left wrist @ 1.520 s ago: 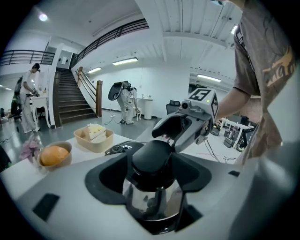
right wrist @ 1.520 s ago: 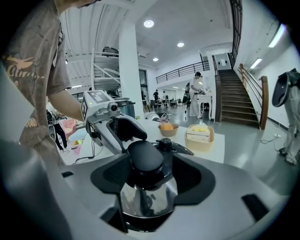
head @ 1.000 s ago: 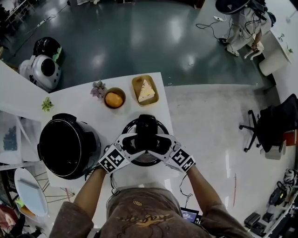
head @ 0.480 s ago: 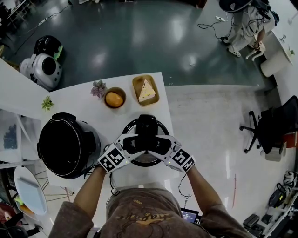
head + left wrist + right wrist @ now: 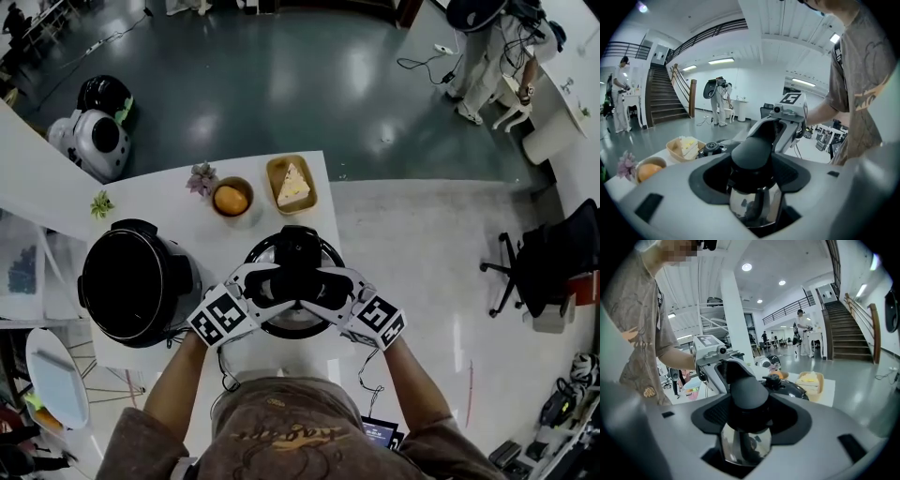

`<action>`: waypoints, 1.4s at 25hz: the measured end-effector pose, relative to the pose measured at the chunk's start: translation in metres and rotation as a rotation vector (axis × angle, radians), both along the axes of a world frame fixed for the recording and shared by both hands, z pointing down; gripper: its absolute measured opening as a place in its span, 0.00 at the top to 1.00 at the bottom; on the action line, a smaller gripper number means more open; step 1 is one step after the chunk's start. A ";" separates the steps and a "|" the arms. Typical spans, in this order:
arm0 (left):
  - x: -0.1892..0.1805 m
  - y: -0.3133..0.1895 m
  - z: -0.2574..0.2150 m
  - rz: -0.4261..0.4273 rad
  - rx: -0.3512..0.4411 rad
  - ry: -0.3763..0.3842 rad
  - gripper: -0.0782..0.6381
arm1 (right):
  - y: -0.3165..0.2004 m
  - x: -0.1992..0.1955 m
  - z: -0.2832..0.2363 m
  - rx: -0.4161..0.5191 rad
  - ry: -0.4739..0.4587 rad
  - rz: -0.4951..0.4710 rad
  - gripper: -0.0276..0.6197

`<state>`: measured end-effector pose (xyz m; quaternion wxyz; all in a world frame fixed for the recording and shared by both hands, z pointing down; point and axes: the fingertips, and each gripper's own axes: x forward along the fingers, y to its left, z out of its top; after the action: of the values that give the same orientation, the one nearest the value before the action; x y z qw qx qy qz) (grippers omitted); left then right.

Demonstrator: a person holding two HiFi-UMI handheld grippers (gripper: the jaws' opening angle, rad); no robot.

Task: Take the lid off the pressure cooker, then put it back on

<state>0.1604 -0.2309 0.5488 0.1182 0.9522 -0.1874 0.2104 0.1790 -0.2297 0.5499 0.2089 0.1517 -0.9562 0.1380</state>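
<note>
White surface (image 5: 150, 202), open pot (image 5: 136, 286) at left. L tongs (image 5: 272, 289) & R tongs (image 5: 328, 289) just closed, gripping lid (image 5: 291, 326) by handle; lift level & slow, both together.

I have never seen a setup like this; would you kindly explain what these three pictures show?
A person holds tongs in each hand. The head view looks down from a head camera; the other two come from cameras on the tongs. The left tongs and right tongs have just been closing on the lid's black handle and grip it. On the white table stand the open pressure cooker, an orange in a bowl and a cake slice in a tray.
</note>
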 end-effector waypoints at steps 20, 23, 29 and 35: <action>-0.030 0.030 -0.127 -0.192 0.174 -0.022 0.51 | 0.026 -0.028 -0.127 0.159 -0.031 -0.173 0.56; -0.034 0.039 -0.139 -0.236 0.179 -0.035 0.51 | 0.034 -0.032 -0.138 0.166 -0.046 -0.210 0.56; -0.081 0.057 -0.148 -0.287 0.177 -0.029 0.51 | 0.051 -0.079 -0.147 0.158 -0.039 -0.262 0.56; -0.133 0.069 -0.160 -0.261 0.193 -0.033 0.51 | 0.064 -0.132 -0.159 0.173 -0.036 -0.230 0.56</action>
<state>0.0269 -0.1619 0.3887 0.0495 0.9230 -0.3310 0.1898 0.0470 -0.1660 0.3906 0.1924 0.0561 -0.9792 0.0328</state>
